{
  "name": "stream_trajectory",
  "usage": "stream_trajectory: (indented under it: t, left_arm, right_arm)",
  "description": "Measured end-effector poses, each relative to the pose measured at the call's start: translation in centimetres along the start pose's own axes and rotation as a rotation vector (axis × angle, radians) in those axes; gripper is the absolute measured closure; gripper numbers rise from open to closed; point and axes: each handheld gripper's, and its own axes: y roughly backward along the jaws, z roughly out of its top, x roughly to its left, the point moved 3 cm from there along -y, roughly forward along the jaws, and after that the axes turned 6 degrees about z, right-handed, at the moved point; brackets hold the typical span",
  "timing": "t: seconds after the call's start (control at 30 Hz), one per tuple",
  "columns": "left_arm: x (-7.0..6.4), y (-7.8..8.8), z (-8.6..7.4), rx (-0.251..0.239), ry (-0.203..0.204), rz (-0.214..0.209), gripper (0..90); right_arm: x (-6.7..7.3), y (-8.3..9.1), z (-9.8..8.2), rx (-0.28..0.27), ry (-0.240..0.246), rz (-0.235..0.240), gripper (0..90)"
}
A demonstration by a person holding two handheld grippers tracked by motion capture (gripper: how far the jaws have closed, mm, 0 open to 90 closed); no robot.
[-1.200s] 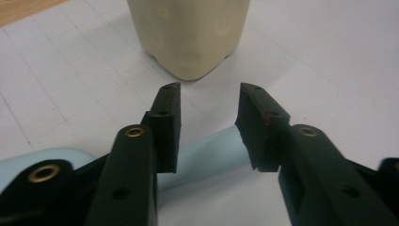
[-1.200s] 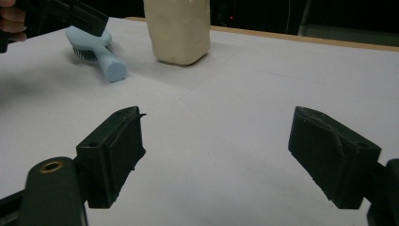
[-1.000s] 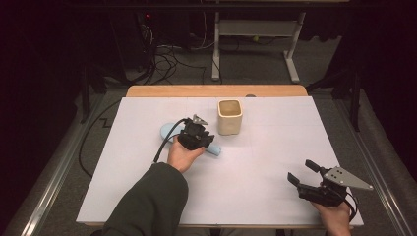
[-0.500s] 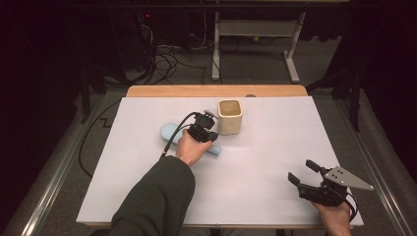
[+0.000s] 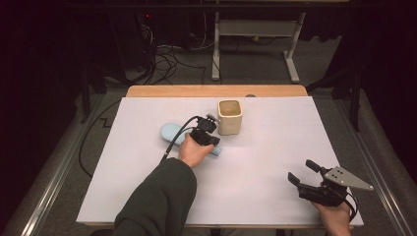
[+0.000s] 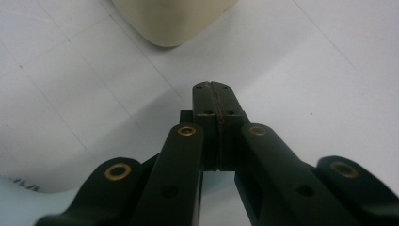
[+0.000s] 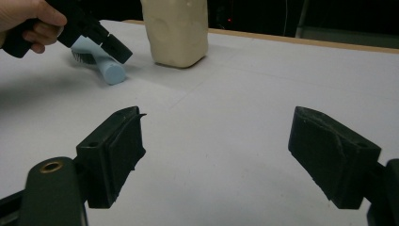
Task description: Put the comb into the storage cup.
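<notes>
My left claw [image 5: 212,141] was clenched on nothing, hovering over the pale blue brush [image 5: 169,133], whose long axis ran from the worktop's [image 5: 275,162] left edge toward centre, just beside the cream cup [image 5: 230,117]. My right claw [image 5: 304,173], released, sat well apart near the front right corner.

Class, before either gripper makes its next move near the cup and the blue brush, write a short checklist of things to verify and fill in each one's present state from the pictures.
1. Left gripper empty: ok, jaws shut on nothing in the left gripper view.
2. Right gripper ready to grasp: ok, jaws wide apart over bare table.
3. Cup upright: ok, standing beyond the left gripper.
4. Cup contents: cannot tell, its inside looks dark.
5. Blue brush free to pick up: not ok, the left hand and gripper are over its middle.
6. Brush bristles facing down: cannot tell.
</notes>
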Motion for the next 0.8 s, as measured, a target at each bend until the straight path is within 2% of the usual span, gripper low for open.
stream_trajectory:
  t: [0.27,0.57,0.73,0.8]
  left_arm:
    - [0.1,-0.3,-0.3,0.003,0.016,-0.014,90.0]
    - [0.2,-0.1,-1.2,0.009,0.011,-0.01,90.0]
    - [0.3,0.2,-1.9,0.003,0.02,-0.028,90.0]
    - [0.2,0.3,-2.1,0.013,0.009,-0.024,90.0]
  right_arm:
    - [0.0,0.0,0.0,-0.001,-0.002,-0.002,19.3]
    - [-0.1,0.0,0.0,0.0,-0.006,-0.003,19.3]
    - [-0.1,0.0,0.0,0.001,-0.006,-0.003,19.3]
    - [-0.1,0.0,0.0,0.0,-0.006,-0.004,19.5]
